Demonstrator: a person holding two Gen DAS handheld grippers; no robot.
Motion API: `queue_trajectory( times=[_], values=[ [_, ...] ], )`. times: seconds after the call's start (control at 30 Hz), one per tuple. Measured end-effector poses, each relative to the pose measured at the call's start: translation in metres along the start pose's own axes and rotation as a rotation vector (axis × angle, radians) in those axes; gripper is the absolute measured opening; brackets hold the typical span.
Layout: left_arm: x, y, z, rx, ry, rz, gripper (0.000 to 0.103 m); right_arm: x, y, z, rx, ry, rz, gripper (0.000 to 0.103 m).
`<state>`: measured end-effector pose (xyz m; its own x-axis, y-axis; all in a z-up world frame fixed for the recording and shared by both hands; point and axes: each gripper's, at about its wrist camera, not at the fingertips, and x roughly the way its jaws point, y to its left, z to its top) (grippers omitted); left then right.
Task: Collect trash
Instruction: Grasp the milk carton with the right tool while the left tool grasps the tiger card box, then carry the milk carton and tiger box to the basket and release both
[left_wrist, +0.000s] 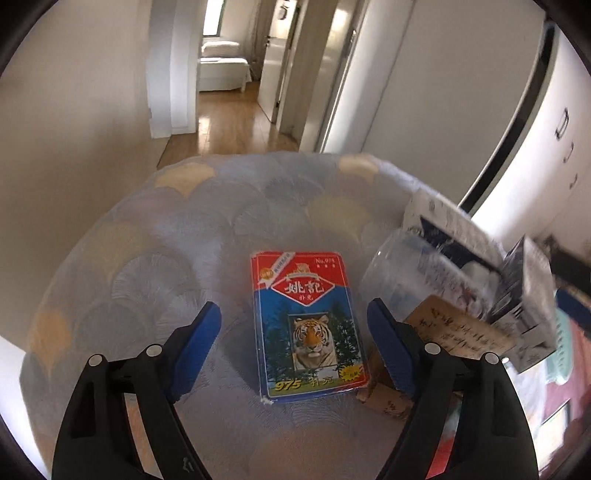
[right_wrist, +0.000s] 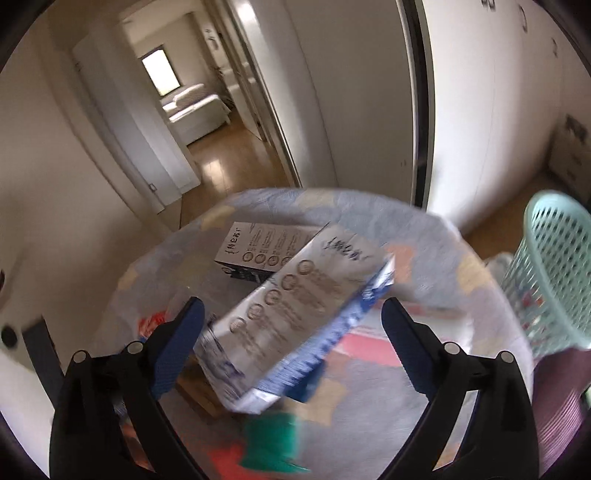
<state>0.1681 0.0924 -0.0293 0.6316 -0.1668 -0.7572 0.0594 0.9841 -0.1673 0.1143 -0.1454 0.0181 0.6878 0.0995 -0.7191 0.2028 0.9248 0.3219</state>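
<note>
Card pack (left_wrist: 308, 325) reads "No.975", "975"; tiger picture.

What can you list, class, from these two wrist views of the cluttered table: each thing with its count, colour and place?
Playing-card box: one, red and blue with a tiger, flat between the left fingers.
Clear cup: one, transparent, lying right of the cards.
Brown card: one, handwritten, right of the cards.
Carton: one, white and blue, blurred, between the right fingers, not gripped.
Second carton: one, white and dark, lying behind it.
Basket: one, mint green, at the right.
Tablecloth: one, pale blue patterned.
Left hand-held gripper: open.
Right hand-held gripper: open.
</note>
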Motion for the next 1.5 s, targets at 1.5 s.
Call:
queue_trajectory(
  times=[1.5],
  values=[
    [-0.1,-0.053,-0.022,0.094,-0.184,-0.115,0.058,-0.088,-0.076,-0.054,-0.218,-0.099,0.068,0.052]
  ],
)
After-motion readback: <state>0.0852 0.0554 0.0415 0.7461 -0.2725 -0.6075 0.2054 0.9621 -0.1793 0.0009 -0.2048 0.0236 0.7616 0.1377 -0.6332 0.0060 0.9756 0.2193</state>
